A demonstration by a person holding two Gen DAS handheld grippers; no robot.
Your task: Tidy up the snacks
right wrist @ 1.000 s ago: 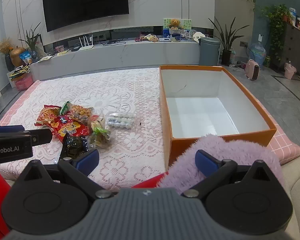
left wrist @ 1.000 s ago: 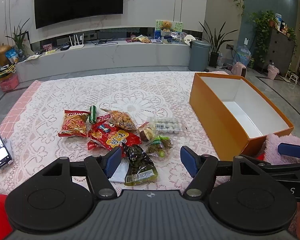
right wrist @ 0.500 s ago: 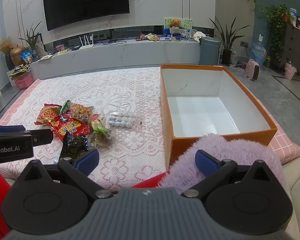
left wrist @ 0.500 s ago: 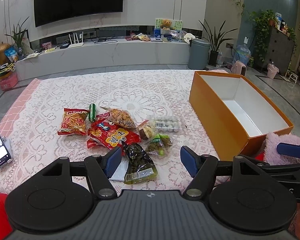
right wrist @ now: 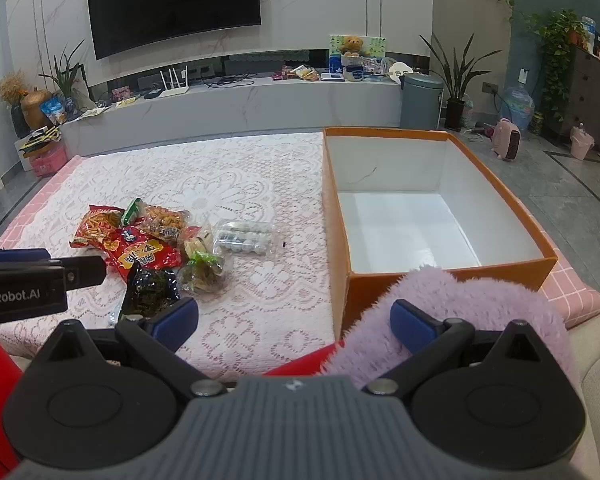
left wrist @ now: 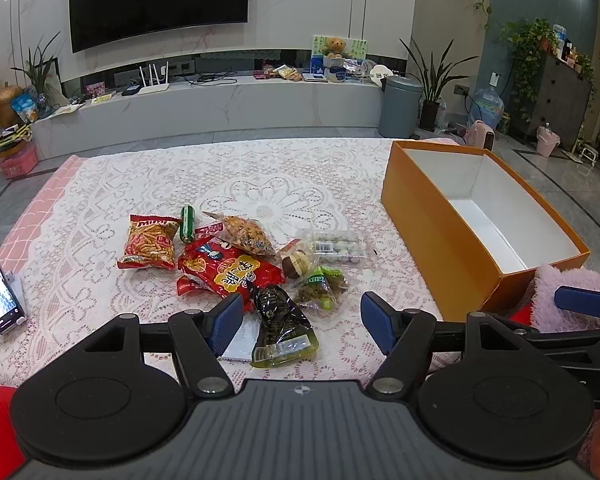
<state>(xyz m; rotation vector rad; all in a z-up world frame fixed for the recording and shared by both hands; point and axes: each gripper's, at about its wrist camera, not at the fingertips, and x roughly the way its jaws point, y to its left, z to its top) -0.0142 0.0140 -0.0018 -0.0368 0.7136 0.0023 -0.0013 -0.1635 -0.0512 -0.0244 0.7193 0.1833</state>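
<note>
Presently both tools stand with jaws apart, holding nothing. My left tool [left wrist: 302, 322] hovers at lower centre, directly over the near edge of the snack pile; the dark green packet [left wrist: 280, 326] lies between its jaws, long axis running away from me. My right tool [right wrist: 294, 320] sits nearer the orange box [right wrist: 340, 240], which is empty, at right. Count: roughly nine snacks, one box, all on the lace-covered worktop [left wrist: 260, 176].

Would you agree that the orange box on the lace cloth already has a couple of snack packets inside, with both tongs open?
Not quite: the orange box is empty, as the right wrist view shows. It does sit on the lace cloth, and both tongs are open.
</note>
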